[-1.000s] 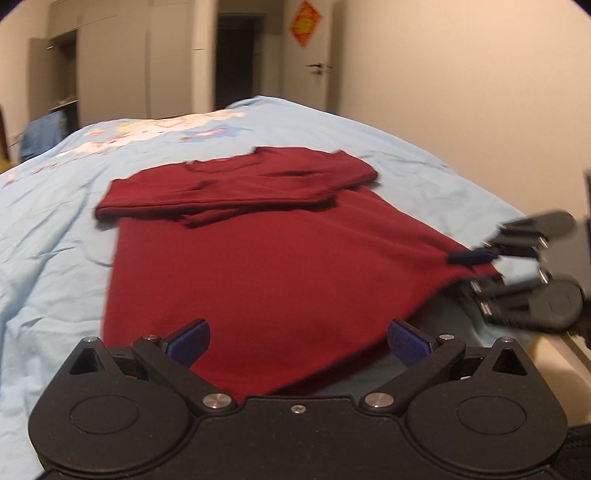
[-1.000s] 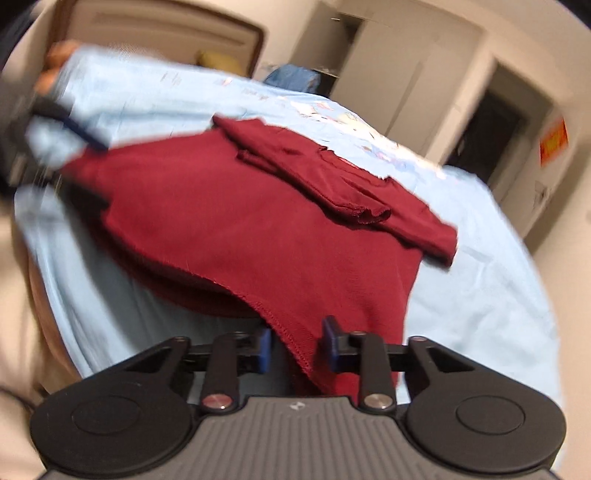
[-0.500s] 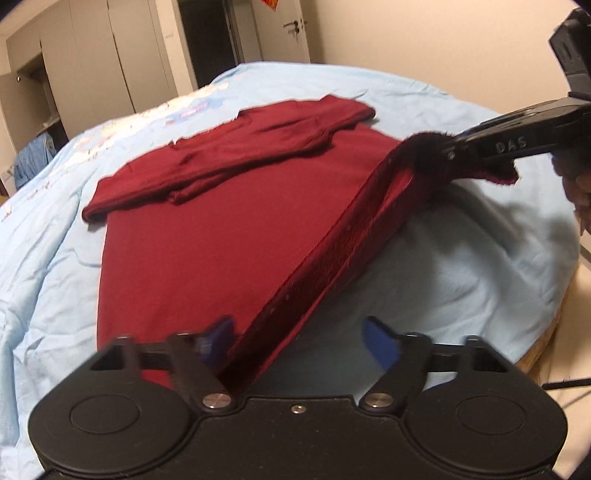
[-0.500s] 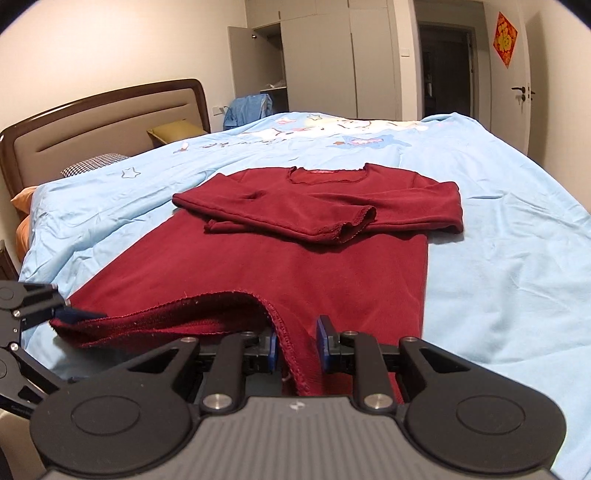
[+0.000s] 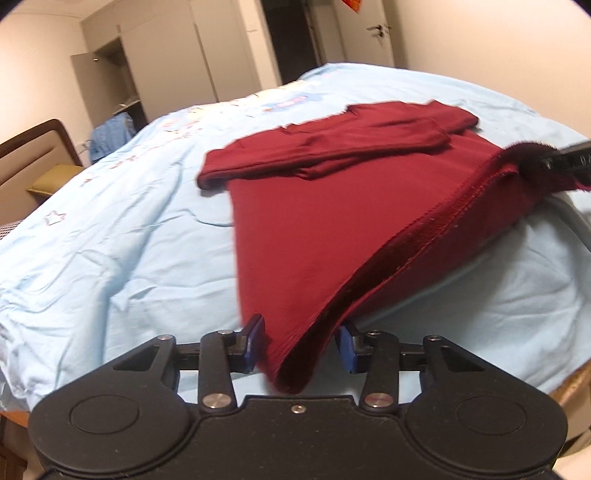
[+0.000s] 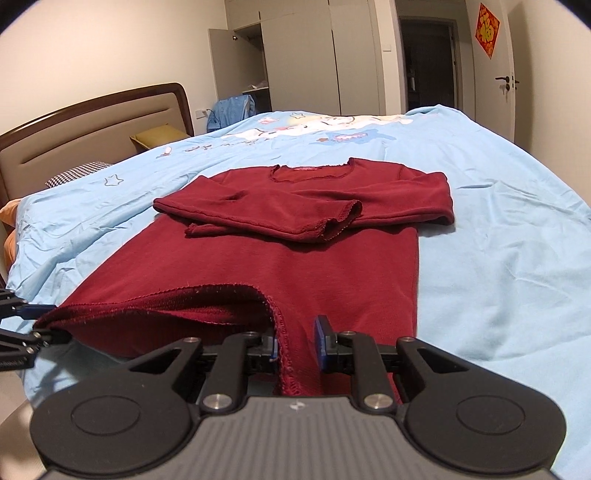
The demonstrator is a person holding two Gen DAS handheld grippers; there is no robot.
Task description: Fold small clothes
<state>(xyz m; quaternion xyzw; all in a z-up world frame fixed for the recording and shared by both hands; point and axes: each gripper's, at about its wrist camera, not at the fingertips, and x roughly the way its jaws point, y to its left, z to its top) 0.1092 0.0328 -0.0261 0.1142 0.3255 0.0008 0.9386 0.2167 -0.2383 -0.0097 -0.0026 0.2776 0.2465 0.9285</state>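
- A bedroom in a home.
- A wide bed [image 6: 517,229] fills the room, spread with a light blue quilt printed with cartoon figures and stars.
- A padded headboard [image 6: 92,125] in a dark wood frame stands at the bed's head, with a checked pillow [image 6: 79,171] below it.
- Tall pale wardrobes [image 6: 303,59] line the far wall, one door open.
- A white door [image 6: 508,70] carries a red paper decoration [image 6: 487,29].

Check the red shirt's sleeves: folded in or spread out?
Folded in. Both sleeves lie crossed over the chest of the red shirt, below the neckline.
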